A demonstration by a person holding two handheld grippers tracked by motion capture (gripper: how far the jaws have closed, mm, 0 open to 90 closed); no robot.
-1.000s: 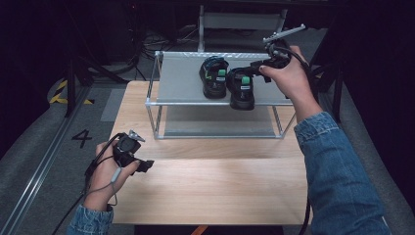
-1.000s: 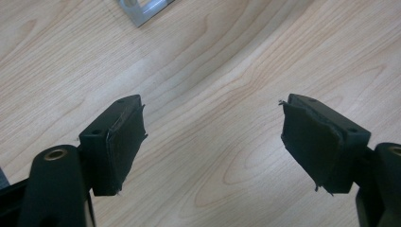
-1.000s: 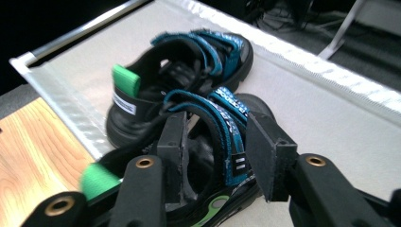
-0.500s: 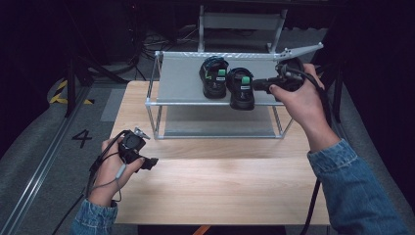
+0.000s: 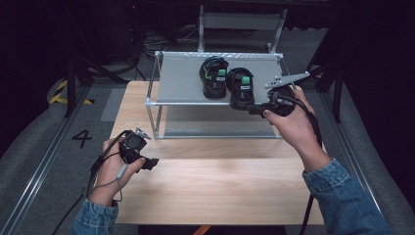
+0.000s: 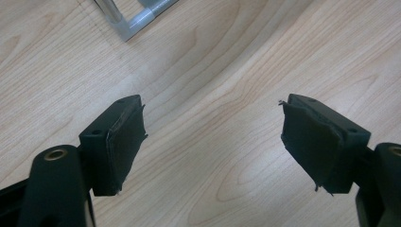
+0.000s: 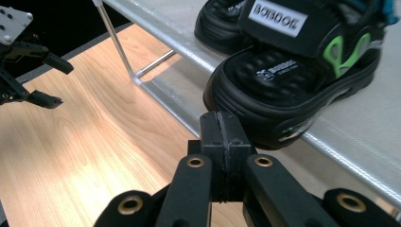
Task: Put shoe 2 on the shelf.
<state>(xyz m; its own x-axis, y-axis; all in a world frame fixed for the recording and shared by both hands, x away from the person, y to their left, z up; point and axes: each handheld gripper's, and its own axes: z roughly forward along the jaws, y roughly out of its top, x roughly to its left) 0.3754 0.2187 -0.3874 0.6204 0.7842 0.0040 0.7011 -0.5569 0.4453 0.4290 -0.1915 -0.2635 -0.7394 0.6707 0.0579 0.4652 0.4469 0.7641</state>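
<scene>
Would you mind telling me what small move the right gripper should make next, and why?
Probably nudge forward against the near sandal's heel. The right gripper is shut with nothing between its pads, its tips right at the heel of the near sandal, which overhangs the shelf edge, so a push would likely seat it.

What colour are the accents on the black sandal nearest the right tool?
Green, on the sandal strap side; clearest in the right gripper view.
</scene>
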